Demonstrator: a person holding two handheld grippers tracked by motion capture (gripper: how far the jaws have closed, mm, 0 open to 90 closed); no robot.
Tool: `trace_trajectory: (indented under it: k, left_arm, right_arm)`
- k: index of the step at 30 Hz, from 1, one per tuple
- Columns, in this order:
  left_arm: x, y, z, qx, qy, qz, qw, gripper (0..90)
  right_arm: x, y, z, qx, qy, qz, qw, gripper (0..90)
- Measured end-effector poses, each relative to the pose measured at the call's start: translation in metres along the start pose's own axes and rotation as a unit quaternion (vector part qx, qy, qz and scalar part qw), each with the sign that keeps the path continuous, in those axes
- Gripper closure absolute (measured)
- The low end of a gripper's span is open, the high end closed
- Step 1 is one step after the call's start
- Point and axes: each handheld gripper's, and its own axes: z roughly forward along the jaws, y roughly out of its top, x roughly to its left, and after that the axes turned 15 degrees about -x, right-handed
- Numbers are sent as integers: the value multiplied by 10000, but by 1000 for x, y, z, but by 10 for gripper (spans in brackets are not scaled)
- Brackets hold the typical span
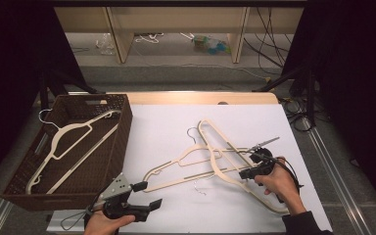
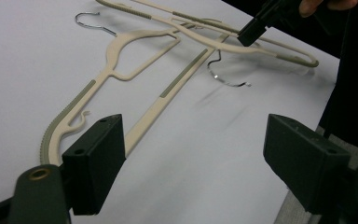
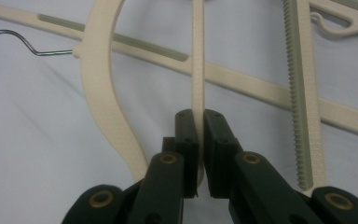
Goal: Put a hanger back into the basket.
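Pinching the thin bar of a cream hanger (image 3: 198, 70) between closed right gripper (image 3: 200, 122) pads; crossing a second hanger (image 1: 186, 164) just beyond; idling wide open, empty, left gripper (image 1: 149, 194) well apart.

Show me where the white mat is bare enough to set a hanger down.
Bare mat lies between the basket and the two crossed hangers, and along the far edge. The near strip by the left gripper is free too. The right side is crowded: the right gripper clamps a hanger.
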Motion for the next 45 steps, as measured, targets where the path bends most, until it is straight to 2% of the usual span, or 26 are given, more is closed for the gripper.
trace_trajectory:
  k: [3,6,8,12,13,17,20,22,25,27,28,32,34,36,37,38,40,44,45]
  left_arm:
    - [1,1,6,22,91,131,9999,219]
    - [3,1,16,49,160,260,9995,226]
    - [2,1,27,99,182,528,9984,231]
    - [-1,-2,45,263,59,903,9955,239]
    - [-2,-4,49,274,27,900,9956,241]
    - [-4,-4,55,250,-14,1136,9932,252]
    - [-7,-2,57,197,-62,1334,9908,255]
    - [-9,-2,58,176,-64,1518,9882,266]
    - [-11,-1,60,140,-68,1661,9860,274]
    - [-13,-1,61,162,-142,1787,9837,277]
    - [-14,-1,61,203,-155,1887,9817,281]
    - [-17,-2,63,226,-275,1953,9801,299]
    - [-18,-3,64,239,-273,2068,9777,299]
    - [-19,-3,64,302,-322,2192,9747,296]
    - [-20,-3,65,277,-339,2174,9751,295]
    - [-21,-3,65,289,-362,2231,9737,294]
    - [-23,-4,65,322,-384,2373,9702,295]
    - [-28,-4,65,356,-575,2727,9597,297]
    - [-30,-4,65,347,-644,2764,9582,300]
  right_arm:
    - [2,-1,-4,-67,277,-3,9996,855]
    - [5,-2,-6,-79,452,-19,9989,855]
    - [9,-2,-6,-69,559,-76,9984,855]
    - [19,-1,-3,-39,881,-169,9960,855]
    - [22,-1,-3,-38,945,-208,9953,855]
    - [32,-1,0,42,1231,-322,9919,855]
    - [40,-1,3,129,1386,-362,9896,855]
    - [46,-1,5,147,1437,-441,9885,855]
    - [52,-1,8,267,1559,-537,9860,855]
    - [54,-1,10,335,1644,-554,9843,854]
    - [55,-1,11,396,1654,-565,9838,854]
    - [60,-2,13,349,1798,-600,9812,855]
    - [62,-2,14,424,1818,-619,9805,855]
    - [64,-2,15,386,1888,-651,9791,854]
    - [65,-2,15,432,1944,-662,9777,854]
    - [66,-2,16,413,1937,-676,9779,855]
    - [68,-2,17,439,1987,-710,9765,855]
    - [69,-2,19,546,2043,-719,9747,854]
    - [69,-3,19,555,2089,-721,9737,854]
